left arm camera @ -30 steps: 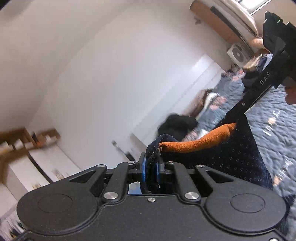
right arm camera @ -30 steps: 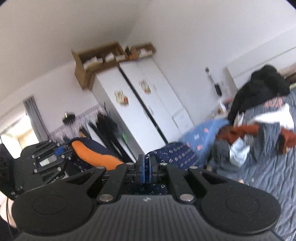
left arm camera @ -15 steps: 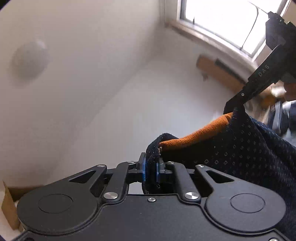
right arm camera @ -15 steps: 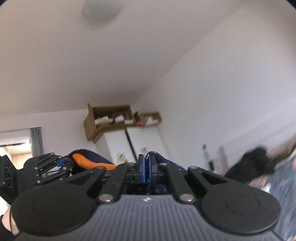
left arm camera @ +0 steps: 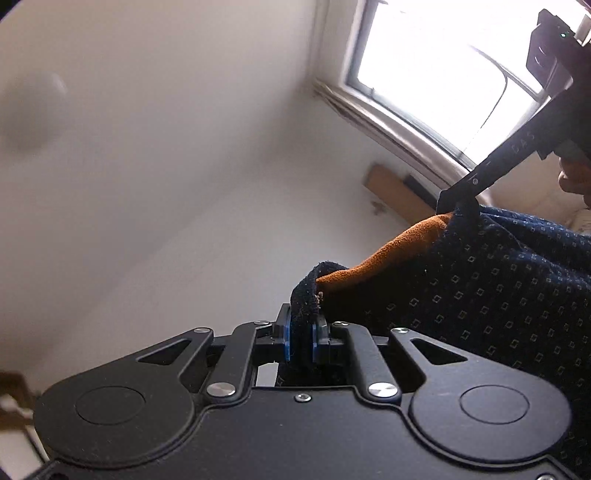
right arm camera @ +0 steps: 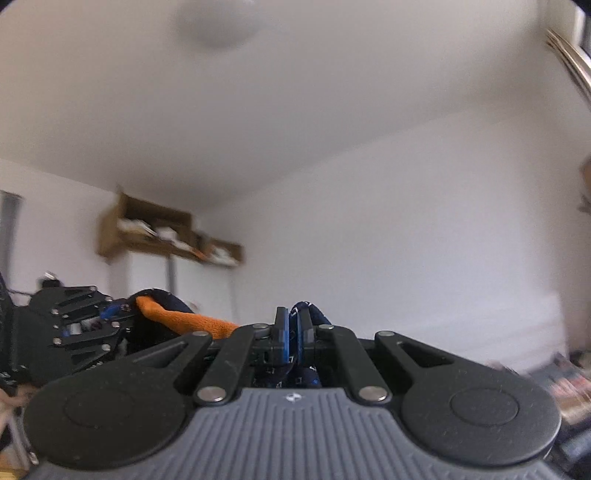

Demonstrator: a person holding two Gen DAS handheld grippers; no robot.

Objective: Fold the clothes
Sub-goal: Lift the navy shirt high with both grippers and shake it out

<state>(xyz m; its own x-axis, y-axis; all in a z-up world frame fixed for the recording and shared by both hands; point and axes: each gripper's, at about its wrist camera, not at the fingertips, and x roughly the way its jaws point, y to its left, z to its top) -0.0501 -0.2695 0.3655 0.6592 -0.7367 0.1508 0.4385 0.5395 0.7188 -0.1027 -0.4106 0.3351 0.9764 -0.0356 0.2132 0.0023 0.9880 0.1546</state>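
Note:
A navy garment [left arm camera: 480, 295] with a small square pattern and an orange lining [left arm camera: 388, 254] hangs stretched between both grippers, raised high in the air. My left gripper [left arm camera: 302, 338] is shut on one edge of it. My right gripper [right arm camera: 293, 332] is shut on another edge; it shows in the left wrist view [left arm camera: 458, 199] pinching the cloth's top. The left gripper shows in the right wrist view [right arm camera: 107, 317] at the left, with the orange lining [right arm camera: 184, 319] beside it. The garment's lower part is hidden.
Both cameras point up at the white ceiling and walls. A bright window [left arm camera: 443, 85] is at the upper right of the left wrist view. A wooden shelf with boxes [right arm camera: 162, 232] sits above a white wardrobe. A ceiling lamp [right arm camera: 221, 22] is overhead.
Both grippers have lifted and tilted upward with the garment. The bed and clothes pile have dropped out of view; ceiling and window now fill the frames.

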